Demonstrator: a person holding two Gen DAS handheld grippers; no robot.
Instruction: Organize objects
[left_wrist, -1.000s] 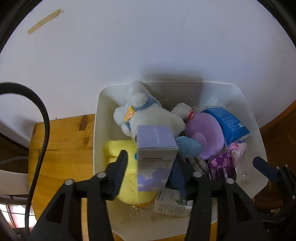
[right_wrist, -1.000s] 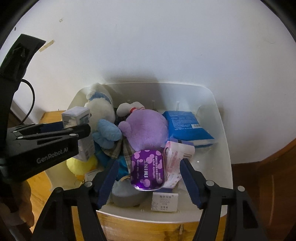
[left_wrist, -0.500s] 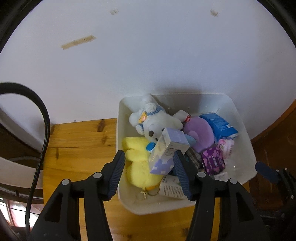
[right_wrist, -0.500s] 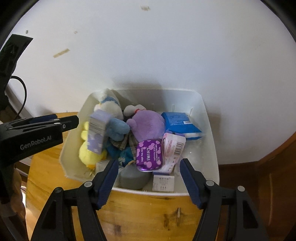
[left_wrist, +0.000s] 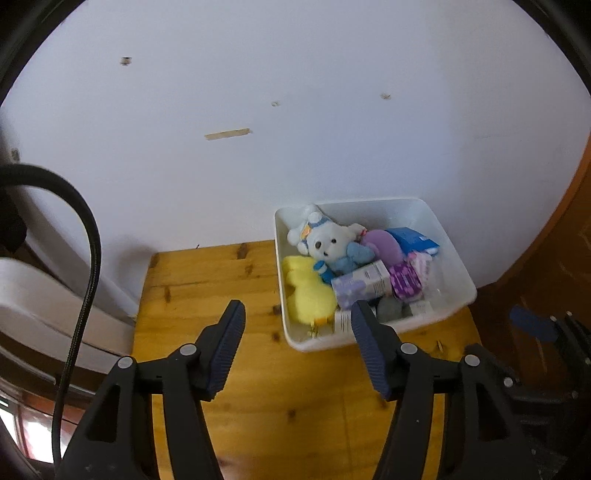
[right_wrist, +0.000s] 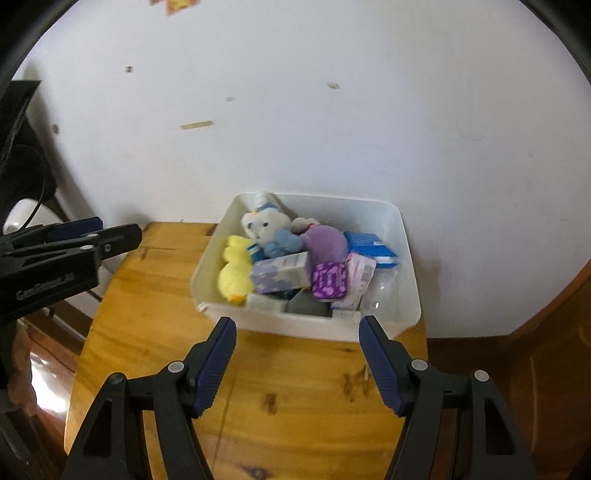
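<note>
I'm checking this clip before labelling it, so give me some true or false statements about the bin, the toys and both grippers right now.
1. The left gripper holds the lavender box. False: its jaws are open and empty, and the box lies in the white bin.
2. The right gripper is open with nothing between its fingers. True.
3. The yellow plush sits on the wooden table outside the bin. False: it is inside the bin, at its left end.
4. The white bear plush lies in the bin. True.
5. The bin stands against the white wall. True.
</note>
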